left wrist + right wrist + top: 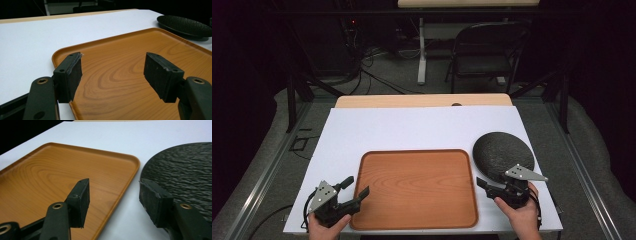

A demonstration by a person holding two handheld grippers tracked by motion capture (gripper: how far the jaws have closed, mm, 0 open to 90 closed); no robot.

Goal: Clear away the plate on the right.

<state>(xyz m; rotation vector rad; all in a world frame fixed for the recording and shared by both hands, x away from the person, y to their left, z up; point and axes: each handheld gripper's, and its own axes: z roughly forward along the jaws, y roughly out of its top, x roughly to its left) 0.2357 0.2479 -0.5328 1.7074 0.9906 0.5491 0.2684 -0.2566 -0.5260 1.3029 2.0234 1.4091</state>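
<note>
Wood-grain orange tray [414, 187] lies bare at the middle of the white table cover [412, 127], long side toward the person. Black round plate [503, 154] with a rippled surface sits just beside the tray's right edge, a narrow strip of white between them; nothing rests on either. Left gripper [354, 191] is held low at the tray's near left corner, jaws spread wide with nothing between them; in the left gripper view [113, 72] one jaw stands over the tray's left rim and the other over the tray floor, whether the pads brush the wood cannot be told. Right gripper [484, 184] sits at the near edge of the plate, its jaws likewise wide apart and gripping nothing; in the right gripper view [113, 200] the left jaw hangs over the tray's right rim, the right jaw over the plate's near edge, the white gap showing between. Judgement: the work has barely begun. Both tools are posed at their things but nothing is grasped, lifted or stacked. Plate off the tray, tray flat on the cover. Likely still to do: close on the plate's rim, or on the tray's edge, and carry whichever is meant to go; all of that remains open.
</note>
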